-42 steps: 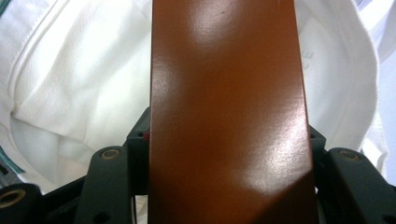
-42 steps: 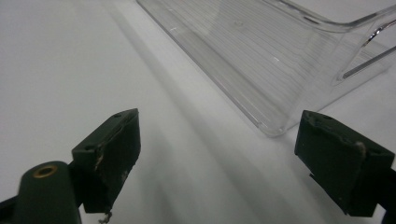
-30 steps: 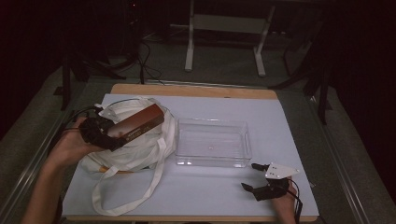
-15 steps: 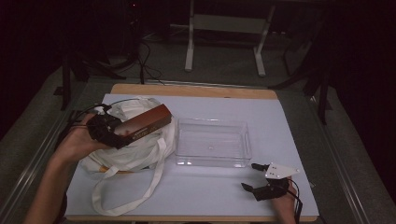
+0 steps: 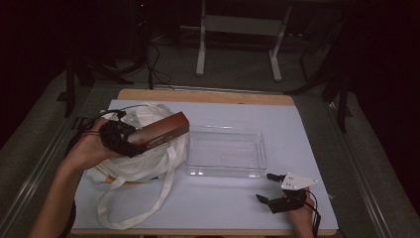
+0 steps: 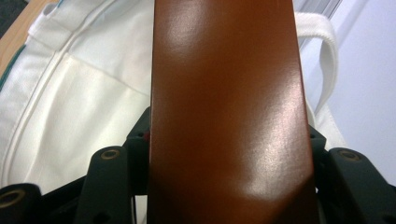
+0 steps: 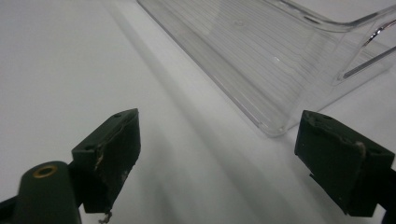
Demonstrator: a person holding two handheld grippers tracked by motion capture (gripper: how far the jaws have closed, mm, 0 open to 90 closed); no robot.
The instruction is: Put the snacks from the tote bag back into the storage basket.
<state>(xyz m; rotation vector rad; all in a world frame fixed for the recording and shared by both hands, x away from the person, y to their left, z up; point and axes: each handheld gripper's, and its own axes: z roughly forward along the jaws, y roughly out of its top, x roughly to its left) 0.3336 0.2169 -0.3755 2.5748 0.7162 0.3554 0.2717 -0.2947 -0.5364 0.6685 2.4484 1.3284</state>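
A long reddish-brown box (image 5: pixel 163 130) hangs above a white cloth tote bag (image 5: pixel 138 163), tilted up to the right, its far end near the clear tray's left rim. My left gripper (image 5: pixel 130 143) is shut on the box's near end; in the left gripper view the brown box (image 6: pixel 229 107) runs up between the jaws over the tote bag (image 6: pixel 70 107). A clear plastic tray (image 5: pixel 225 172) stands empty at the table's middle. My right gripper (image 5: pixel 265 187) rests open at the front right, its jaws wide apart near the tray (image 7: pixel 261 51) corner.
The white table mat (image 5: pixel 307 144) covers the wooden table. The tote's long handles (image 5: pixel 143 203) trail toward the front edge. Dark floor, cables and a stand's legs (image 5: pixel 237 44) lie beyond the table's far edge.
The left hand has lifted the brown box up and to the right, out over the tote toward the tray. The right gripper has stayed put.
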